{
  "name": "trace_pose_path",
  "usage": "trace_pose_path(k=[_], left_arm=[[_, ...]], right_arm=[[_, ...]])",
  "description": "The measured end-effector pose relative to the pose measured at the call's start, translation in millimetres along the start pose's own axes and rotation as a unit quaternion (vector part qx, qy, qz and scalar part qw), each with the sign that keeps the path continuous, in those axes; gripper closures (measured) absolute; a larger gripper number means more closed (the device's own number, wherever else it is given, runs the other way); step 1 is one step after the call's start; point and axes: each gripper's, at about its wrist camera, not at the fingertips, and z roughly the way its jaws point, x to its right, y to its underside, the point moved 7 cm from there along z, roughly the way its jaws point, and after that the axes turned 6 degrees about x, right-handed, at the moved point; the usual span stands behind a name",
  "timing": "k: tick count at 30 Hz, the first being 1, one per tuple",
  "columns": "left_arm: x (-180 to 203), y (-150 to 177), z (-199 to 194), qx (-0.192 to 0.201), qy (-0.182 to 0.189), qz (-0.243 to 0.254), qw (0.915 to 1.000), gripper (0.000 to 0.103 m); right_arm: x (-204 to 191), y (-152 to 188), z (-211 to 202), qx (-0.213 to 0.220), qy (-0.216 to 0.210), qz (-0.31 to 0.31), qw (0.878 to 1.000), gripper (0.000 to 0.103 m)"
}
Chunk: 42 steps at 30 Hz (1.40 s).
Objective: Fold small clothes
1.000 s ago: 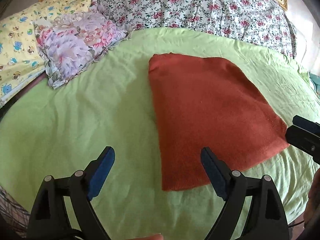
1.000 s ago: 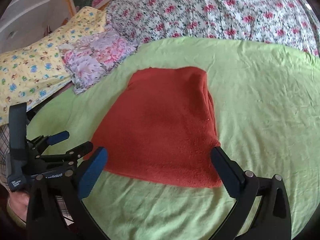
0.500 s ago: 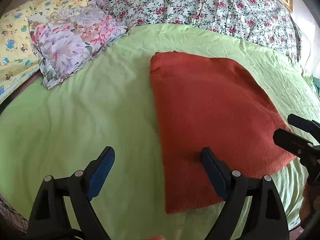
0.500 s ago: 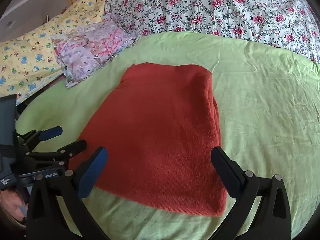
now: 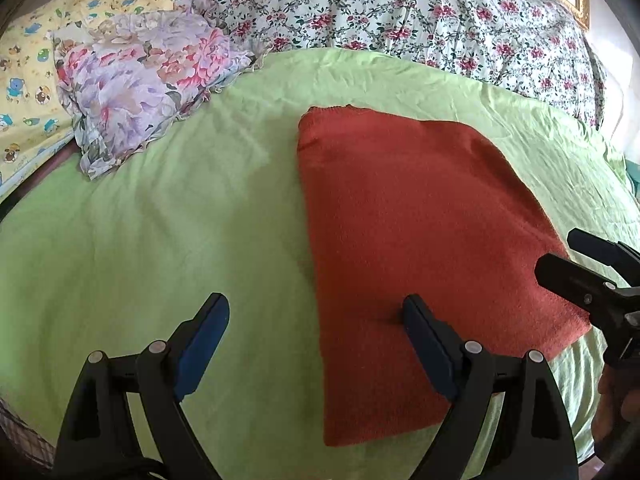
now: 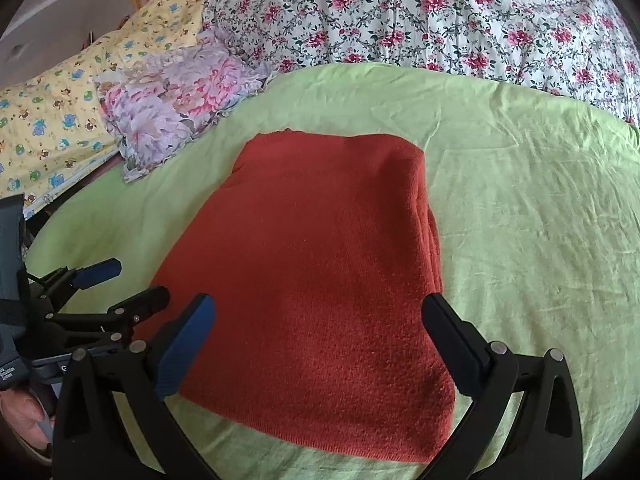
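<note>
Two handheld grippers hover low over a bed covered in a light green sheet (image 5: 160,240), both pointing toward the head of the bed. A rust-red knitted garment (image 5: 420,240), folded into a thick rectangle, lies flat on the sheet near the middle of the bed.

In the left wrist view, the left gripper (image 5: 316,316) has its two blue-padded fingers spread wide and holds nothing. Its left finger is above bare green sheet, and its right finger is over the red garment, so the garment's long left edge runs between them. Whether the right fingertip touches the knit cannot be told. The right gripper (image 5: 576,264) enters from the right edge, over the garment's near right corner.

In the right wrist view, the right gripper (image 6: 318,312) is also wide open and empty. The near end of the folded garment (image 6: 320,260) fills the gap between its fingers; stacked layers of knit show along the garment's right side. The left gripper (image 6: 124,284) appears at the lower left, beside the garment's left edge, with part of the person's hand (image 6: 24,412) visible beneath it.

At the head of the bed lie a white quilt printed with pink roses (image 5: 400,12), a ruffled lilac floral pillow (image 5: 140,80), and a yellow pillow with cartoon animals (image 5: 32,80) at far left.
</note>
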Motion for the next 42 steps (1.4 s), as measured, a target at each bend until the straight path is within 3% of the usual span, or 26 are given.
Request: trace_pose_path(k=[42], left_arm=[[6, 6, -15, 0.009, -0.004, -0.005, 0.9999, 0.014]], right_arm=[[-9, 2, -11, 0.006, -0.001, 0.002, 1.000, 0.000]])
